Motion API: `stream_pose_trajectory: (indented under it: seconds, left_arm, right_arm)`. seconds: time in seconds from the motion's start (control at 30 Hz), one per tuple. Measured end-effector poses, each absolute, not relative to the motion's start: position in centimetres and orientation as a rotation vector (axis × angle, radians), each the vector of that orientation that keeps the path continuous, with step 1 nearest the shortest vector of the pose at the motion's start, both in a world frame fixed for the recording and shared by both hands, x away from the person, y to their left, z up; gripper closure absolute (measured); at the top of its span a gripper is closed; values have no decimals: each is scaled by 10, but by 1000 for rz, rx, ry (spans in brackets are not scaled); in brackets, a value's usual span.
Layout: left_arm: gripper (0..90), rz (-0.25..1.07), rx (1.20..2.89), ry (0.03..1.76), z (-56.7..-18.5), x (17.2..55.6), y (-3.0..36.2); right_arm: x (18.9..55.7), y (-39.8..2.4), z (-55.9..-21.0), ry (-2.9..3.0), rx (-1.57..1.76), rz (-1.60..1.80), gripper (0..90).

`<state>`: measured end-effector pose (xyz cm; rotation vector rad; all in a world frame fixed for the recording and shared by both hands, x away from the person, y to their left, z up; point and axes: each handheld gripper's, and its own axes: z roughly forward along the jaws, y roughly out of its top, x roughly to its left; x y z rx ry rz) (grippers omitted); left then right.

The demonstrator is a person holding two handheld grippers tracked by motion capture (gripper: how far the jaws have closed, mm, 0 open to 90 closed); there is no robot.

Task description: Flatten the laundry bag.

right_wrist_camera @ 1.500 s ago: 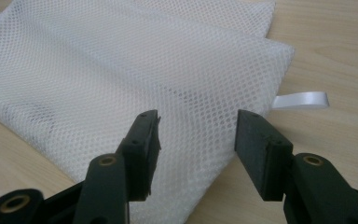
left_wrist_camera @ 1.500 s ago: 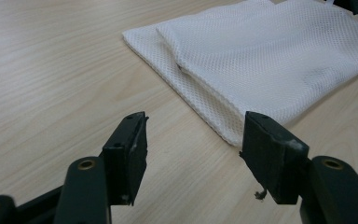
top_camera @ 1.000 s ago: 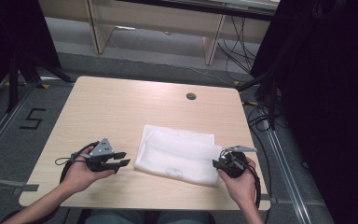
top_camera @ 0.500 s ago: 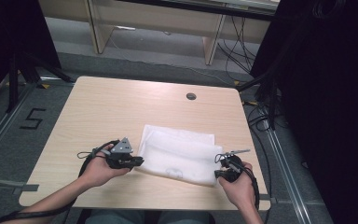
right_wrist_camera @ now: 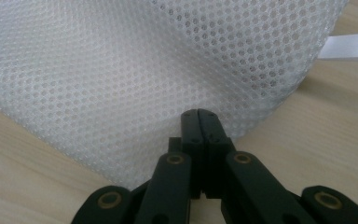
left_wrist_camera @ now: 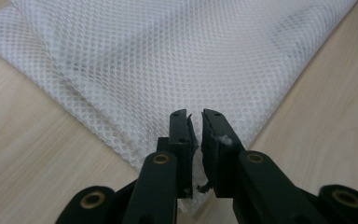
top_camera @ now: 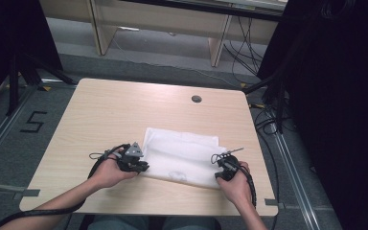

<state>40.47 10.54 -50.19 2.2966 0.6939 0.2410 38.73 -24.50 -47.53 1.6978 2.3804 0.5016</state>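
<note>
Mesh cloth point(top_camera: 182, 155) pinched by left gripper point(top_camera: 141, 166), right gripper point(top_camera: 219, 175).

White mesh cloth point(left_wrist_camera: 168, 60), fine-holed, soft; table point(top_camera: 124, 110) pale wood-grain laminate, matt, smooth.

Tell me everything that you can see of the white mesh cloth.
The white mesh cloth is thin netting with small round holes, folded into a flat layered rectangle. It lies on the near half of the wooden table. The left gripper pinches its near left corner and the right gripper its near right corner.
</note>
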Motion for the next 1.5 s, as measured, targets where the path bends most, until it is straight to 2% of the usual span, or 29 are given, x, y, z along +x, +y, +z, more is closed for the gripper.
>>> stream_pose_trajectory:
  seconds: [0.4, 0.57, 0.63, 0.73, 0.8, 0.93, 0.97, 1.13, 1.37, 1.5]
  left_arm:
    - [813, 244, 2326, 848, -500, 409, 136]
    - [799, 244, 2323, 867, -496, 410, 146]
    - [775, 258, 2262, 865, -492, 408, 142]
    - [753, 278, 2226, 837, -489, 408, 136]
    - [741, 276, 2219, 767, -485, 403, 121]
    - [721, 242, 2241, 714, -487, 400, 107]
    - [721, 240, 2264, 681, -490, 399, 99]
    - [718, 230, 2286, 657, -494, 403, 91]
    - [716, 208, 2325, 639, -499, 408, 86]
    - [717, 208, 2361, 619, -500, 408, 85]
  right_arm:
    - [411, -211, -474, 2466, 1593, 527, 852]
    - [421, -207, -451, 2427, 1548, 597, 830]
    - [430, -207, -435, 2371, 1533, 632, 787]
    - [441, -207, -432, 2346, 1498, 667, 764]
    - [460, -203, -434, 2354, 1448, 688, 710]
    - [477, -193, -440, 2376, 1435, 693, 672]
    - [485, -184, -442, 2376, 1438, 678, 629]
    - [506, -168, -450, 2416, 1389, 687, 535]
    - [521, -153, -470, 2463, 1357, 662, 482]
    - [523, -149, -479, 2499, 1332, 617, 506]
